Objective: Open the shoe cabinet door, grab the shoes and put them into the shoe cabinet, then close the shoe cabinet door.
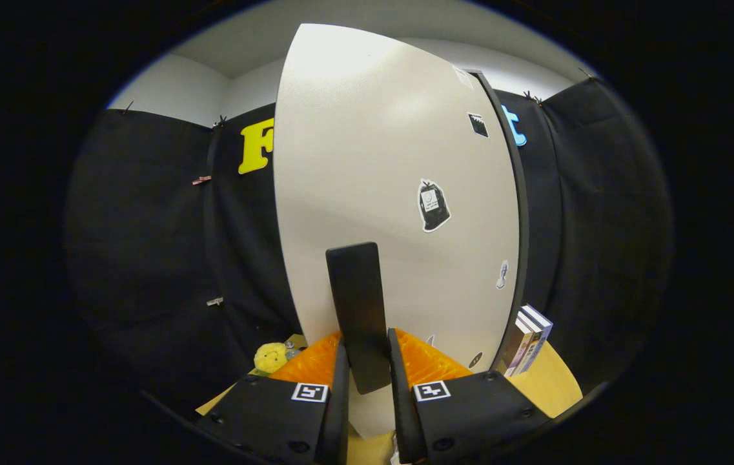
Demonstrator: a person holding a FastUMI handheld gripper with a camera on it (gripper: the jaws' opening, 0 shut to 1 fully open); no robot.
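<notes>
Far left, lower part of the frame, one yellow plush [270, 357] sits on the counter [550, 381], with dark cloth wall behind it and free space up that side. The cabinet door [392, 194] fills the middle of the frame, its left edge running top to bottom. One black handle [359, 310] sticks out of the door, and the tongs [367, 368] are pinching it, one finger pressed on each side. Four or so stickers dot the door's right half. Right of the door's dark edge, a few books [528, 349] stand upright on the counter, maybe three, just beside the cabinet.
</notes>
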